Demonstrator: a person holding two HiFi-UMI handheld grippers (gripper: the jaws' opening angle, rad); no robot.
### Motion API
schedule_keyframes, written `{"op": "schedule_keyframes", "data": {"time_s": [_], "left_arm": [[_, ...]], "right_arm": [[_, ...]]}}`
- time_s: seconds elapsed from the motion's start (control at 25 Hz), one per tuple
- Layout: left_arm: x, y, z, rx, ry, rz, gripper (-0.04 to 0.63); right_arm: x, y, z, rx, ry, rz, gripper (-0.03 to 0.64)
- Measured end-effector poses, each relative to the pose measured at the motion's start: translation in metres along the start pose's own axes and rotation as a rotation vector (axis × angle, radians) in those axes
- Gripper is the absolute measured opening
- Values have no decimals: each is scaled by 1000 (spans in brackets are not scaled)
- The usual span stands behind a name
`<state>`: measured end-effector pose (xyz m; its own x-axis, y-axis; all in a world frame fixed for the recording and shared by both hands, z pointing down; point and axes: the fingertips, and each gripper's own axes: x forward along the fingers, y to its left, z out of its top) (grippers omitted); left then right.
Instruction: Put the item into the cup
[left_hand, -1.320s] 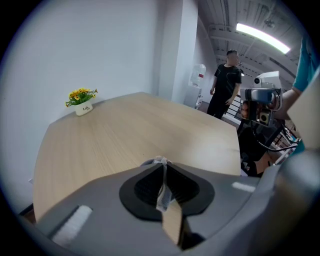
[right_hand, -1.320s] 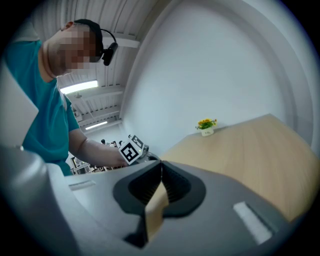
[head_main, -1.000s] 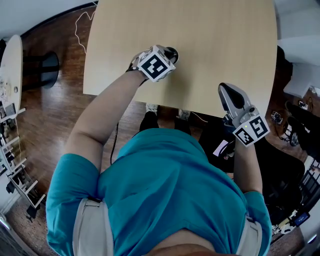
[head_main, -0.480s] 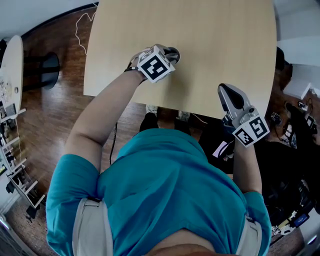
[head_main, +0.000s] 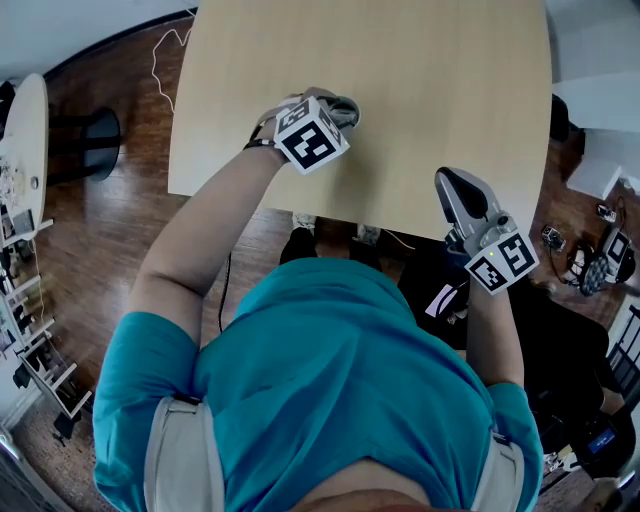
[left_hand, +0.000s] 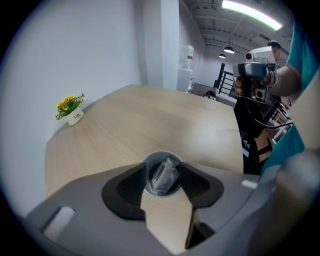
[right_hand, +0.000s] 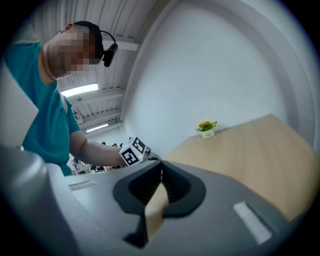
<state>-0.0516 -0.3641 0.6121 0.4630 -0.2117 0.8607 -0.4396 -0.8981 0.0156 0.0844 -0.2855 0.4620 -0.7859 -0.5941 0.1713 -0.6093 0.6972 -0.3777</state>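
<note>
L gripper (left_hand: 162, 167) jaws had just been opening and stood wide, to free item (left_hand: 165, 179) into cup (left_hand: 159, 155) between them. R gripper (right_hand: 161, 167) was closed, empty.

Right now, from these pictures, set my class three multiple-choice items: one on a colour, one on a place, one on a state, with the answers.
1. What colour are the flowers in the small pot? A red; B yellow; C blue.
2. Where is the grey crumpled item? A beside the pot; B inside the cup; C on top of the flowers.
3. How do the jaws of the left gripper stand? A apart, either side of the cup; B clamped on the item; C shut on the pot.

Answers:
1 B: the blooms are yellow.
2 B: the left gripper view shows the item sitting in the cup.
3 A: the jaws have just been opening, and their pads press on nothing.
</note>
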Motion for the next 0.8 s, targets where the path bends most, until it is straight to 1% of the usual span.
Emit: {"op": "schedule_keyframes", "data": {"time_s": [0.24, 0.4, 0.48, 0.56, 0.68, 0.76, 0.8], "left_arm": [[-12, 4, 10, 6, -16, 30, 195], [-32, 3, 20, -21, -72, 54, 195], [-46, -2, 27, -38, -117, 70, 182], [-65, -10, 35, -48, -186, 84, 153], [-98, -24, 48, -65, -311, 107, 70], [-117, -34, 52, -76, -382, 137, 7], [-126, -41, 55, -78, -413, 151, 2]], "right_arm": [[-2, 0, 3, -4, -10, 6, 2], [-5, -2, 8, -13, -15, 10, 2], [-11, 0, 12, -22, -20, 13, 2], [-18, 1, 16, -36, -30, 18, 2], [-32, 3, 24, -59, -44, 26, 2], [-45, 4, 29, -73, -55, 31, 2], [-52, 4, 31, -80, -61, 34, 2]]}}
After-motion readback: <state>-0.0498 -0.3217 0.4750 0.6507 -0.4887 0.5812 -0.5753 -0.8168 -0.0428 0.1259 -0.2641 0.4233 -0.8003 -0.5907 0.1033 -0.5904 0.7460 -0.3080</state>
